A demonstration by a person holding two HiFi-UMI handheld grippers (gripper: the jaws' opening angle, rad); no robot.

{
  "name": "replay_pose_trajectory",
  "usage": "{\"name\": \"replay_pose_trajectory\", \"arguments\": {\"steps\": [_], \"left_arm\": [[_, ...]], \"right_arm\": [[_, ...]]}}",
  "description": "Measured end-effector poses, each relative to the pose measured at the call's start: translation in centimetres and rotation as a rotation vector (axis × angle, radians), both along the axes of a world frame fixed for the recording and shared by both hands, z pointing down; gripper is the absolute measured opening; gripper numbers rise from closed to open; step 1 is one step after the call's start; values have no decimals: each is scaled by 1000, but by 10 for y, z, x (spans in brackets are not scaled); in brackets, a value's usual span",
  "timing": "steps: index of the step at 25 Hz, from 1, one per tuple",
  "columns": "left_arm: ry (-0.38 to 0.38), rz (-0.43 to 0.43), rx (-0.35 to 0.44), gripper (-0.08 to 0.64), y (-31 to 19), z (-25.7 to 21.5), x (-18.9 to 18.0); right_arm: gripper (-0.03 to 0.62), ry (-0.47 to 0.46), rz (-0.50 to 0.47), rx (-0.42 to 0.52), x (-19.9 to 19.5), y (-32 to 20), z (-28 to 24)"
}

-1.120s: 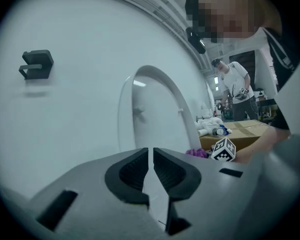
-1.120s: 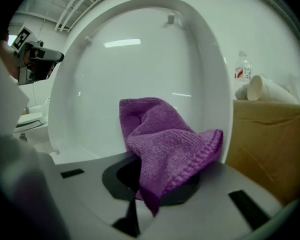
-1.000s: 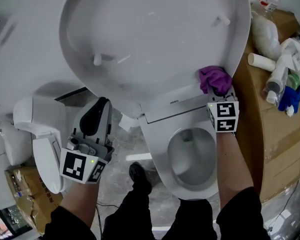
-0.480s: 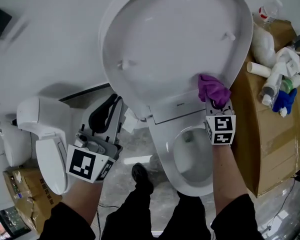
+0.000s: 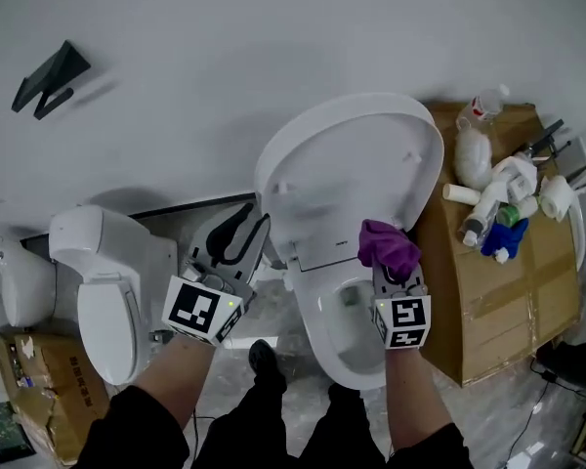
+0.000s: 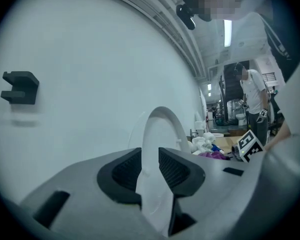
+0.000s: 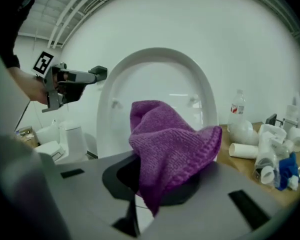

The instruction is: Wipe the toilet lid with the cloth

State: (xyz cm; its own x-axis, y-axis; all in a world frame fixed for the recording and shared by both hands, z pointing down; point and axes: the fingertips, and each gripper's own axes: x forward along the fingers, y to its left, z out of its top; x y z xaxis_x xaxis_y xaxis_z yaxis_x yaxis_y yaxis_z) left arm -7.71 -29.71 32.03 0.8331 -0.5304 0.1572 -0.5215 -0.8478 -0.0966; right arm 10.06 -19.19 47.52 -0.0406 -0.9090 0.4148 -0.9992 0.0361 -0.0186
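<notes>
The white toilet lid [image 5: 352, 174] stands raised against the wall above the bowl [image 5: 356, 335]. My right gripper [image 5: 391, 267] is shut on a purple cloth [image 5: 386, 245], and the cloth is at the lid's lower right part. In the right gripper view the cloth [image 7: 170, 144] bulges up out of the jaws in front of the lid [image 7: 155, 79]. My left gripper [image 5: 242, 234] is at the lid's left edge. In its own view the left gripper [image 6: 150, 156] has the lid's edge [image 6: 162, 129] between its jaws. These jaws have just been opening and stand a little apart.
A second white toilet [image 5: 107, 281] stands at the left. A cardboard box [image 5: 488, 311] at the right carries bottles and paper rolls [image 5: 498, 203]. A black bracket [image 5: 49, 76] hangs on the wall. The person's shoe [image 5: 264, 355] is on the floor below.
The view has drawn back and the lid looks smaller and more upright. Both grippers have risen beside it. The cloth has stayed in the right gripper at the lid's lower right.
</notes>
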Motion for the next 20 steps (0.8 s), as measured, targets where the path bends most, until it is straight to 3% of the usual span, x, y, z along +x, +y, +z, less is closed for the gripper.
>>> {"name": "replay_pose_trajectory", "arguments": {"steps": [3, 6, 12, 17, 20], "left_arm": [[0, 21, -6, 152, -8, -18, 6], [-45, 68, 11, 183, -20, -25, 20], [-125, 114, -27, 229, -52, -4, 41], [-122, 151, -54, 235, -62, 3, 47], [-126, 177, -54, 204, -58, 5, 46]], "right_arm": [[55, -21, -35, -1, -18, 8, -32], [55, -16, -79, 10, -31, 12, -65], [55, 0, -144, 29, -50, 15, -107], [55, -15, -166, 13, -65, 18, -110], [55, -25, -165, 13, -70, 22, -111]]}}
